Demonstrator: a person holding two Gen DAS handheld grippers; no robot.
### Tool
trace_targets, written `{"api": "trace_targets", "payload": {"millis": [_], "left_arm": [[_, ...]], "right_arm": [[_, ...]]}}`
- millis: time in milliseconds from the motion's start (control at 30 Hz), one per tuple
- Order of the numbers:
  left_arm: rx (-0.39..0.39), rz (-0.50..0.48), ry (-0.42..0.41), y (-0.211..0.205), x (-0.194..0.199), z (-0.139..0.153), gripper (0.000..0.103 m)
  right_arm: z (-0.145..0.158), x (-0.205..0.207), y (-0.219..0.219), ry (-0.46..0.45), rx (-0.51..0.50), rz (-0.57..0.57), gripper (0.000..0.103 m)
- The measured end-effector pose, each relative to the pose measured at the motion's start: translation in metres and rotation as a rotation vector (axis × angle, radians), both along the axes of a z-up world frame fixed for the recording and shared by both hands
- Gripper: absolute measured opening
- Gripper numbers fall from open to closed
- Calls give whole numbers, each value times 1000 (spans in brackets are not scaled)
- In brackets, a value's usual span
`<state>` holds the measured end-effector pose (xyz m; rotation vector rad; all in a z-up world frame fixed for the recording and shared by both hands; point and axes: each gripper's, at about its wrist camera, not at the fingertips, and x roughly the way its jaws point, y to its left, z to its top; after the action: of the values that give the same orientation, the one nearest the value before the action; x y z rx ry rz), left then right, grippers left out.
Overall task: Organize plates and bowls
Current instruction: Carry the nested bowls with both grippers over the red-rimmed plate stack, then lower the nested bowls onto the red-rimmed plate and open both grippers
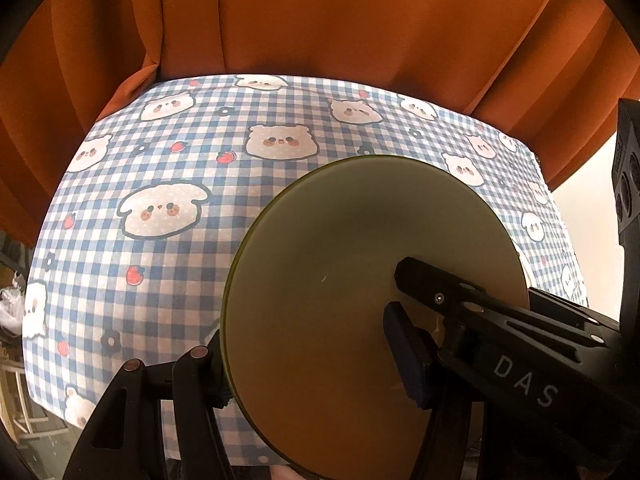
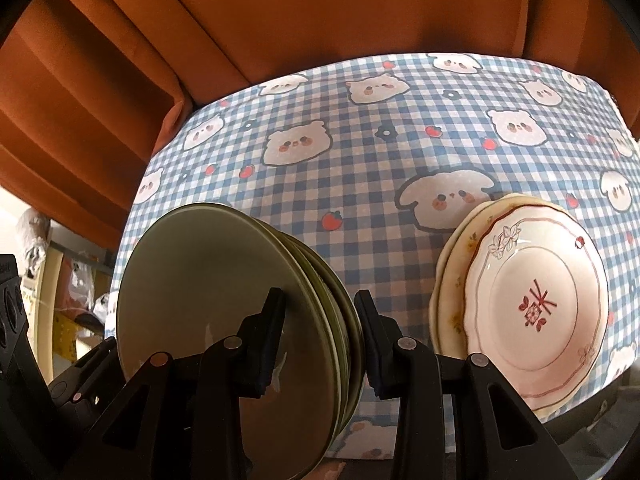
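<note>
Right claw (image 2: 320,340) clamps the green plate stack (image 2: 224,280) at lower left of its view; left claw (image 1: 304,360) seemingly grips it too; pink plates (image 2: 532,320) lean lower right, over the checked surface (image 2: 360,152).

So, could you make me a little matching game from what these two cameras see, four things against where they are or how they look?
Things:
1. stack of olive-green round plates
2. white scalloped ceramic plate
3. blue-and-white checked tablecloth with bear faces
4. orange pleated curtain

Descriptions:
a. hangs behind the table
b. clamped between the fingers of the right gripper
c. has a red pattern in its middle
d. covers the table

Pairs: 1-b, 2-c, 3-d, 4-a
</note>
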<state>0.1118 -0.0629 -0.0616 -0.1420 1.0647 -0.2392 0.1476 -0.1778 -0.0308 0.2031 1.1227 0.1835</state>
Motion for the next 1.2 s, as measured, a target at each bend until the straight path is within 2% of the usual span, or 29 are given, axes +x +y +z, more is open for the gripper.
{"api": "trace_targets", "payload": {"millis": [567, 1200], "left_arm": [[25, 49, -23, -65, -10, 10, 63], [6, -3, -14, -161, -11, -6, 63]], "right_arm": [[10, -5, -67, -21, 37, 60, 39], [1, -14, -168, -6, 26, 10, 39]]}}
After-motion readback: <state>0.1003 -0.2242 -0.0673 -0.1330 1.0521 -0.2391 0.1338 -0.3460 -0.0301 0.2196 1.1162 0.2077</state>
